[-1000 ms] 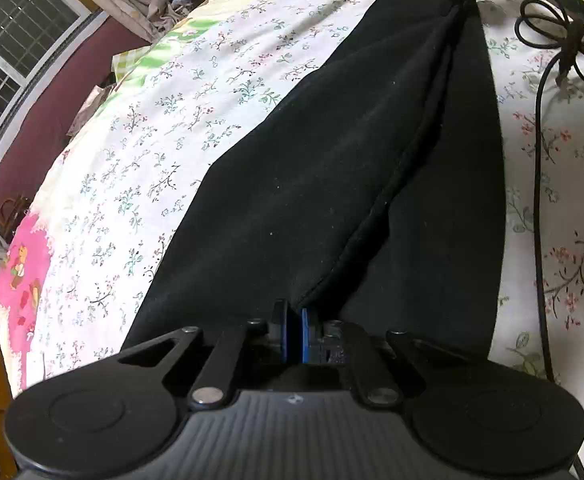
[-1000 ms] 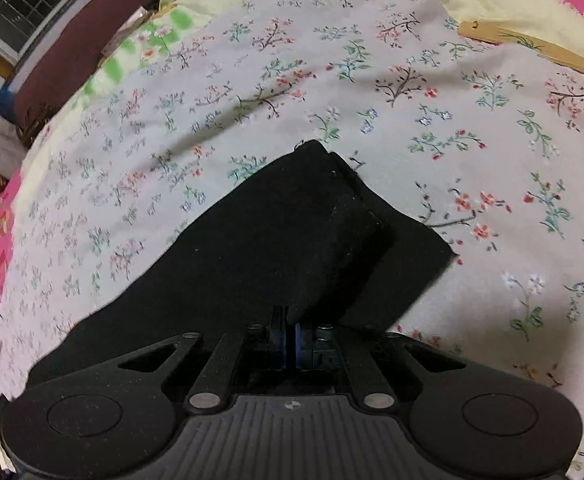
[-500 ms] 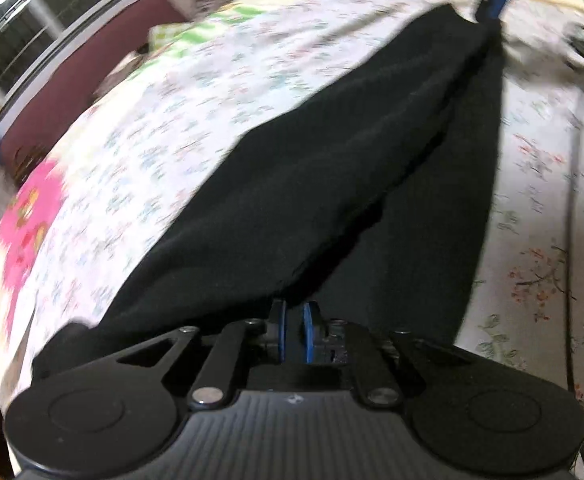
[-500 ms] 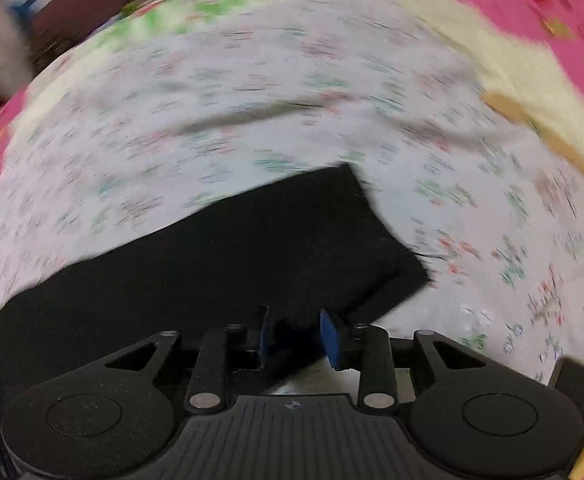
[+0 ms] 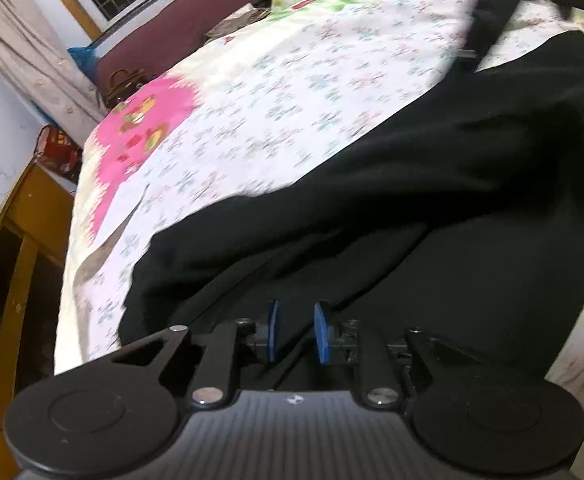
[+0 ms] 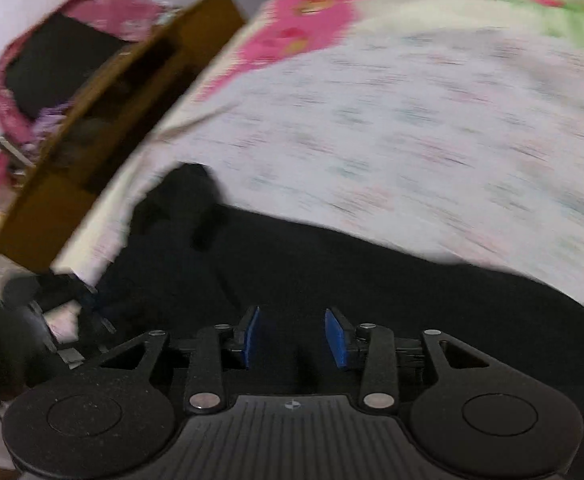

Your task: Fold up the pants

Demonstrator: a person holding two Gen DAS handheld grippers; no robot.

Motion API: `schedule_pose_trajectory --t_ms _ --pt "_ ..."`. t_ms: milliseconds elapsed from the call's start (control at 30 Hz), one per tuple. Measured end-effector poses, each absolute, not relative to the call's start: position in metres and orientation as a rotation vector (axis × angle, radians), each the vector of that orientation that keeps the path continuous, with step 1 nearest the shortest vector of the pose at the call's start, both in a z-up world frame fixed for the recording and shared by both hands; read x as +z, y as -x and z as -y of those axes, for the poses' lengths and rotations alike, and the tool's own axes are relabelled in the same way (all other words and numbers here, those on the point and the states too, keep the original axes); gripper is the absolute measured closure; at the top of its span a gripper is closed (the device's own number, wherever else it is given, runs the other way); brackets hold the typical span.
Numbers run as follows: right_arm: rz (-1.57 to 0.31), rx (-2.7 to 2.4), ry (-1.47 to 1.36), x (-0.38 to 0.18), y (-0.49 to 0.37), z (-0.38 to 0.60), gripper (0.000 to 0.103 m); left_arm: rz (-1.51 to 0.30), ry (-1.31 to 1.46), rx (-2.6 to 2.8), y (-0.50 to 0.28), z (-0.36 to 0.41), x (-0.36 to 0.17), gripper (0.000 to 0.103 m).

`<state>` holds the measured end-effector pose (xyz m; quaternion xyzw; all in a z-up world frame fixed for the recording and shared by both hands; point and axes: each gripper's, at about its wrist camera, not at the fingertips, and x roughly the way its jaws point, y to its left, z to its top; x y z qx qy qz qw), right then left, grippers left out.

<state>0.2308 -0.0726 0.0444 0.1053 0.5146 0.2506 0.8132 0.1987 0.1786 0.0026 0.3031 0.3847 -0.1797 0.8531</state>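
Pants [image 5: 432, 208] of matte black fabric lie in soft rumpled folds on a floral bedsheet [image 5: 292, 92] with pink patches. Left gripper [image 5: 294, 334] hovers over them, its blue pads spread and holding nothing; right gripper [image 6: 294, 338] likewise gapes above the dark cloth. No readable writing shows.

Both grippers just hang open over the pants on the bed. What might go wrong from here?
1. The pants lie in a loose ridge, not flat; pressing on could set a crooked fold.
2. One end of the pants sits near the bed's edge, by the wooden furniture; a tug could drag it off.
3. The left gripper and right gripper views are blurred, so a regrasp may catch the wrong layer.
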Motion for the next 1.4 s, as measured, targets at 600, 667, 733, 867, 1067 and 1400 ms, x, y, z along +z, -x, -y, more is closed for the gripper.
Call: schedule_pose_trajectory --t_ms 600,667,733,867,1067,1400 --pt "-1.172 0.668 0.097 0.029 -0.241 -0.019 0.067 -0.759 -0.602 -0.553 -0.316 -0.246 0.009 0.054" --pt "-1.161 0.682 0.051 0.031 -0.251 -0.022 0.067 -0.789 -0.493 -0.519 -0.331 -0.257 0.014 0.054" --pt "-1.18 0.693 -0.025 0.03 -0.271 -0.023 0.067 -0.808 -0.447 -0.501 -0.335 -0.267 0.011 0.054" --pt "-1.191 0.723 0.024 0.025 -0.288 -0.038 0.064 -0.844 -0.497 -0.485 -0.345 -0.279 -0.006 0.054" --pt "-1.232 0.777 0.073 0.006 -0.289 -0.063 0.052 -0.856 -0.469 -0.571 -0.373 -0.287 -0.013 0.048" --pt "-1.237 0.809 0.08 0.005 -0.295 -0.069 0.05 -0.918 -0.705 -0.863 -0.421 -0.246 -0.024 0.043"
